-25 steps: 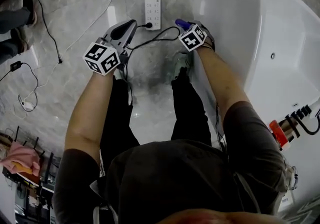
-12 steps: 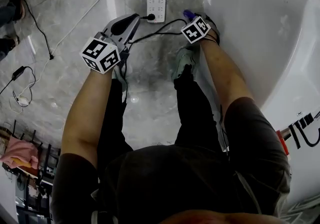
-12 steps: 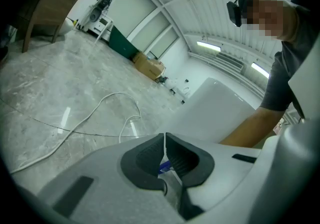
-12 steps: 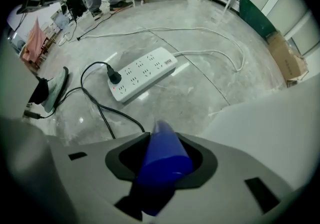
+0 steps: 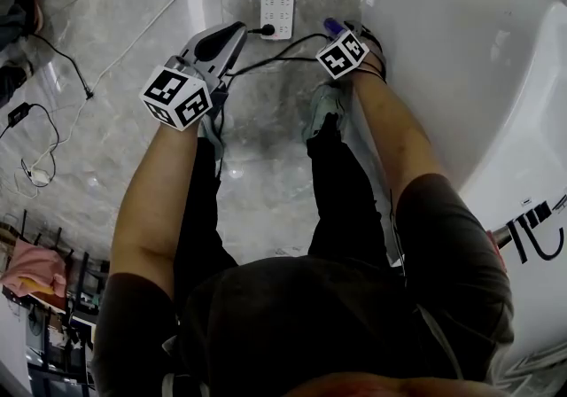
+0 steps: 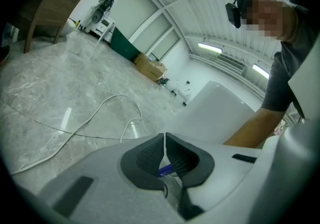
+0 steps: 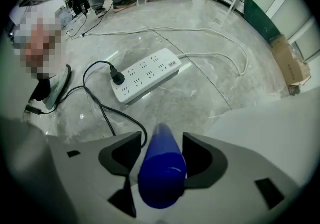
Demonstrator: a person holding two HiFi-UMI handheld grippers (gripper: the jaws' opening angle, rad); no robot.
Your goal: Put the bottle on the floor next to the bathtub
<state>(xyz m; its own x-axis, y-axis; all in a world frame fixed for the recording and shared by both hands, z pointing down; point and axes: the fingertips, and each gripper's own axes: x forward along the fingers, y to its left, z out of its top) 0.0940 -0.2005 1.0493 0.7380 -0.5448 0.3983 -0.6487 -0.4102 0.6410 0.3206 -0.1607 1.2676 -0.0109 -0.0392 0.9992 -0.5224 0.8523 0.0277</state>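
we see a deep blue bottle [image 7: 160,178] beside the white, glossy bathtub [image 5: 461,58]. the floor [image 5: 115,120] around the bathtub is grey marble with pale veins and shiny streaks. left of the bathtub lies a white power strip [image 7: 147,74] with a black plug [image 7: 116,75] and black cable [image 7: 102,112]. the left claw [image 6: 164,140], further from the bathtub, is pale grey with charcoal pads [image 6: 145,160]; its cube [image 5: 177,96] bears black-and-white square markers.

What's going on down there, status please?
Left gripper shut, empty. Right gripper jaws just opened, blue bottle between them, beside the bathtub. Power strip and black cable close by.
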